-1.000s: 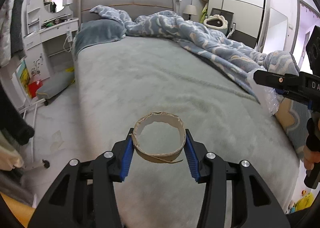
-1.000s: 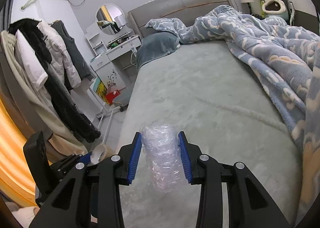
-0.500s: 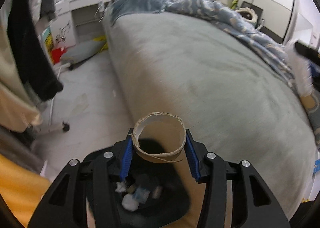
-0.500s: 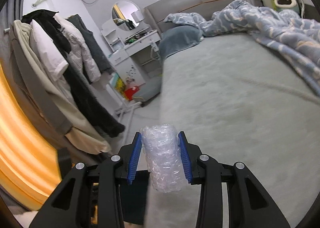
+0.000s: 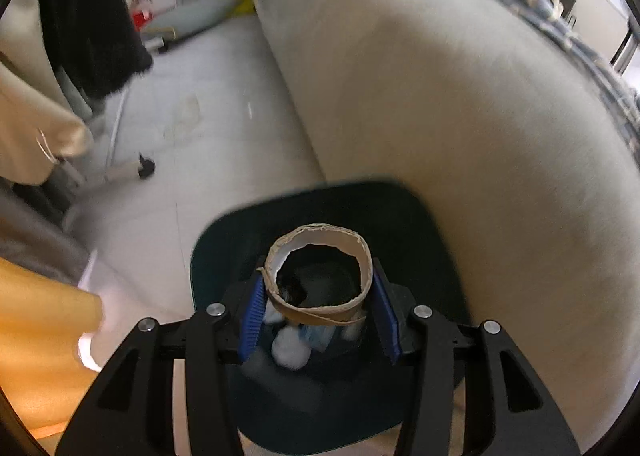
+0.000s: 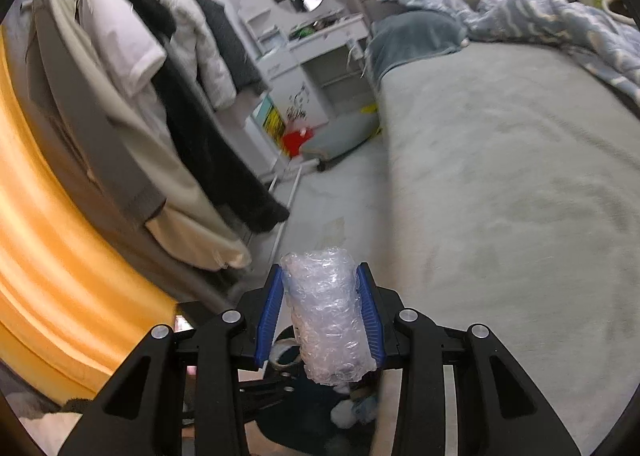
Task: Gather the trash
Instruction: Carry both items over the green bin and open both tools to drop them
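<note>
My left gripper (image 5: 319, 296) is shut on a brown cardboard ring (image 5: 320, 314) and holds it right above a dark bin (image 5: 224, 240) on the floor by the bed. White crumpled trash (image 5: 290, 352) lies inside the bin. My right gripper (image 6: 320, 316) is shut on a roll of clear bubble wrap (image 6: 326, 316), held over the floor near the bed edge. In the right wrist view the dark bin (image 6: 316, 422) and the cardboard ring (image 6: 282, 350) show low down behind the bubble wrap.
A grey bed (image 5: 460, 95) fills the right side, with a blue blanket (image 6: 560, 27) at its far end. Coats hang on a rack (image 6: 140, 95) at the left. An orange curtain (image 6: 48, 256) hangs lower left. A white dresser (image 6: 304, 55) stands by the headboard.
My left gripper has swung from over the bed down to above the bin, still holding the ring. My right gripper has moved left toward the bed's edge with the bubble wrap.
</note>
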Available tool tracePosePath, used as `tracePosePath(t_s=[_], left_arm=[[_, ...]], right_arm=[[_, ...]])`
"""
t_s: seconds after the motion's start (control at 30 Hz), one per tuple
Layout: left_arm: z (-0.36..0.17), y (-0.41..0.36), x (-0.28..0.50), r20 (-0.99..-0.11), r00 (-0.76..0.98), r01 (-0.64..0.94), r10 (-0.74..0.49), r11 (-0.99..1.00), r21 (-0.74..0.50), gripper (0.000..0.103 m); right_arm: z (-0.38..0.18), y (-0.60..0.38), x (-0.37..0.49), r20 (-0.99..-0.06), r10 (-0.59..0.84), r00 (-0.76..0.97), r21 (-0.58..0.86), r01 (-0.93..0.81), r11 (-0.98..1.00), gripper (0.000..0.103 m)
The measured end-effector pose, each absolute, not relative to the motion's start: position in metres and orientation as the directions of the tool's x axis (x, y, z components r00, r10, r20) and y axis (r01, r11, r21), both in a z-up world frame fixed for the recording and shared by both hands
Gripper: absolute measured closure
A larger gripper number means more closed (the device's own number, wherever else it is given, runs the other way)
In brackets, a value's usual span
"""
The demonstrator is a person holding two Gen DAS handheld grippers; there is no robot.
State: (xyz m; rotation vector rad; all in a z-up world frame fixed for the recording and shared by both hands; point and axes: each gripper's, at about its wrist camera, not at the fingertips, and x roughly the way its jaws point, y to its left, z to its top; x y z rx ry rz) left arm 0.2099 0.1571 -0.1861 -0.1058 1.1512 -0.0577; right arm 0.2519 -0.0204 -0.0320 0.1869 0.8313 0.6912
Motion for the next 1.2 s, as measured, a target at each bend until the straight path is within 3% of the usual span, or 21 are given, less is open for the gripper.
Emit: tracePosePath(t_s=[0.27, 0.37, 0.47, 0.57, 0.73, 1.2], left_arm=[[-0.232, 0.179, 0.198, -0.962, 0.235, -0.013, -0.139, 0.989, -0.146, 0.050], [-0.239, 0.185, 0.194, -0.967, 0.211, -0.005, -0.142, 0.989, -0.146, 0.043], [-0.242, 0.195, 0.191, -0.967, 0.191, -0.012, -0.169, 0.985, -0.174, 0.029], [-0.241, 0.203, 0.187, -0.961, 0.186, 0.004, -0.202, 0.979, -0.205, 0.028], [-0.221, 0.205, 0.177, -0.944, 0.247, 0.074, -0.219, 0.976, -0.207, 0.023], [-0.148, 0.238, 0.181, -0.824, 0.487, 0.079, -0.291, 0.954, -0.290, 0.025]], right_arm=[[-0.066, 0.030, 0.257, -0.712, 0.584, 0.389, 0.363, -0.509, 0.781, 0.065], [-0.084, 0.047, 0.259, -0.758, 0.547, 0.356, 0.333, -0.510, 0.793, 0.065], [-0.104, 0.062, 0.261, -0.800, 0.506, 0.322, 0.304, -0.509, 0.805, 0.065], [-0.119, 0.073, 0.265, -0.825, 0.481, 0.296, 0.288, -0.511, 0.810, 0.065], [-0.144, 0.090, 0.269, -0.870, 0.425, 0.251, 0.249, -0.519, 0.818, 0.065], [-0.202, 0.114, 0.262, -0.961, 0.253, 0.111, 0.145, -0.578, 0.803, 0.064]])
